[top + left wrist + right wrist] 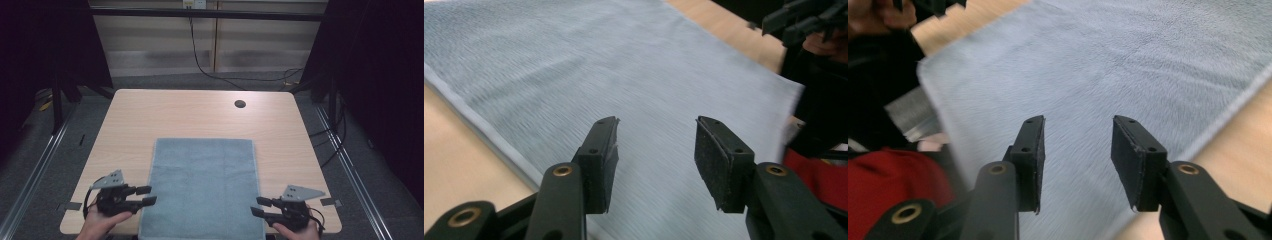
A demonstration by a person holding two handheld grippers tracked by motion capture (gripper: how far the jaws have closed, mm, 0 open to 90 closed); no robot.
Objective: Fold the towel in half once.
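The towel (202,187) lies flat on the table (200,115). The left gripper (147,195) and right gripper (257,206) sit at its near corners, jaws apart and empty. Next, I think, each must pinch a corner.

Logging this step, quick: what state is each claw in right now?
Left claw: open, holding nothing, jaws apart above the flat grey-blue cloth towel.
Right claw: open, holding nothing, above the same towel.

The left gripper (148,195) sits low at the near left corner of the surface, held from below by the left hand (100,222), its fingers (600,160) pointing inward with a clear gap between them. The right gripper (257,206) mirrors it at the near right corner in the right hand (299,231), fingers (1135,160) likewise parted, nothing between them.
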